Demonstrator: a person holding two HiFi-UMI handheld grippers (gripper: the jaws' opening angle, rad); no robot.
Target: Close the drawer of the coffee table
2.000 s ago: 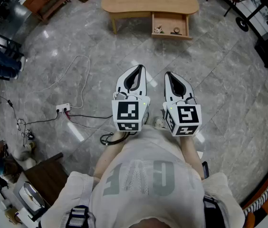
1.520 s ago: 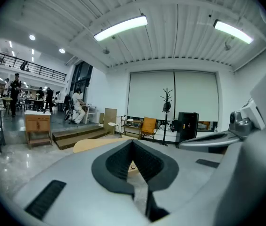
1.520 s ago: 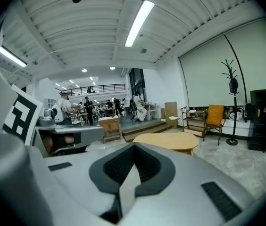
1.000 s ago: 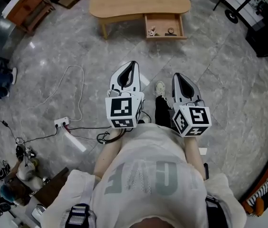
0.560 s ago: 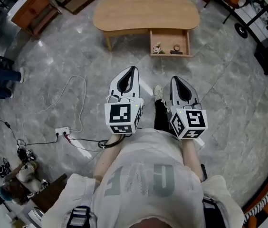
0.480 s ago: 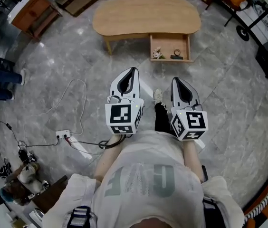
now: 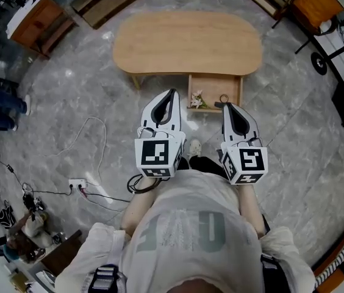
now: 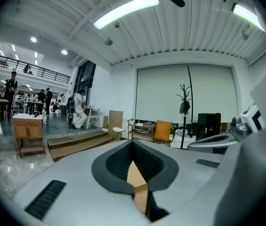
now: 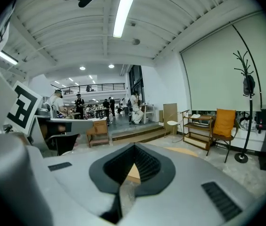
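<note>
Nearer now to the open drawer (image 7: 215, 85) jutting from the near right side of the oval wooden surface (image 7: 187, 41), the left claw (image 7: 172, 93) and right claw (image 7: 226, 106) are each pressed together, holding nothing.

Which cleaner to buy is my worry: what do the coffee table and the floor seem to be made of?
Coffee table: light wood or wood-look veneer, matte. The top is an even tan with faint grain, but solid or laminate cannot be told.
Floor: grey stone or stone-look tile, polished. It shows pale veining, straight joint lines and bright glare patches.
</note>
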